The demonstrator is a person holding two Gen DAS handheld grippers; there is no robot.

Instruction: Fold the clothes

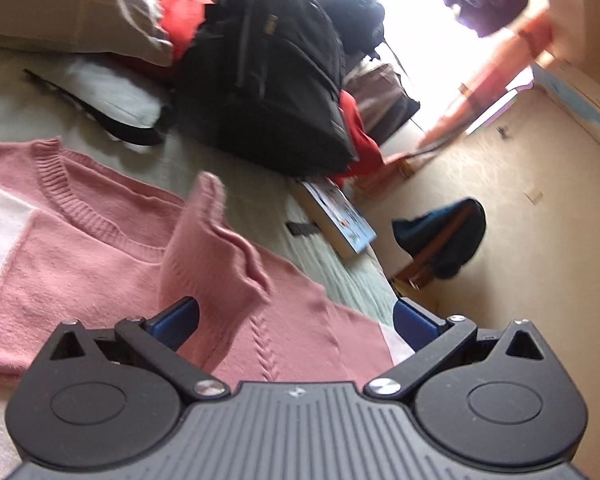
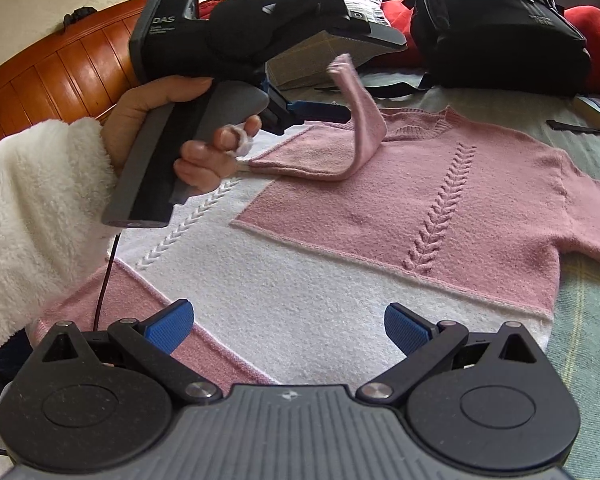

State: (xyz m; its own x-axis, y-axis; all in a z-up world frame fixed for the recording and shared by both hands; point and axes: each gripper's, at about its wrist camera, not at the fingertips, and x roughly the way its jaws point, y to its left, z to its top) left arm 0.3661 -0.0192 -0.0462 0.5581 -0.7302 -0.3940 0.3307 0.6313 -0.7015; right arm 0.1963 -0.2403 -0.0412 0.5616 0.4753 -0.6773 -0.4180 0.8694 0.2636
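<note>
Lying flat, front up, on the green bedspread (image 2: 584,320): pink-and-white knit sweater (image 2: 380,216), cable stitch running down the chest, neckline toward the headboard.

Left tongs (image 1: 296,316) standing wide apart in own view, blue fingertips (image 1: 180,318) spread. Draping across the gap between them: pink sleeve (image 1: 216,256), lifted and blurred. Not clenching on it as far as that view shows. From the right wrist view, same sleeve (image 2: 356,128) curling upward off the sweater's shoulder, resting against the left tool's blue finger. Gripping the left handle: a hand (image 2: 168,120) in a fluffy white cuff (image 2: 40,208).

Right tongs (image 2: 290,326) released, hovering above the white band near the hem, holding nothing.

Standing beyond the collar: black backpack (image 1: 268,80), grey pillow (image 1: 72,4), red fabric (image 1: 182,16). Lying at the bed edge: book (image 1: 340,220).
</note>
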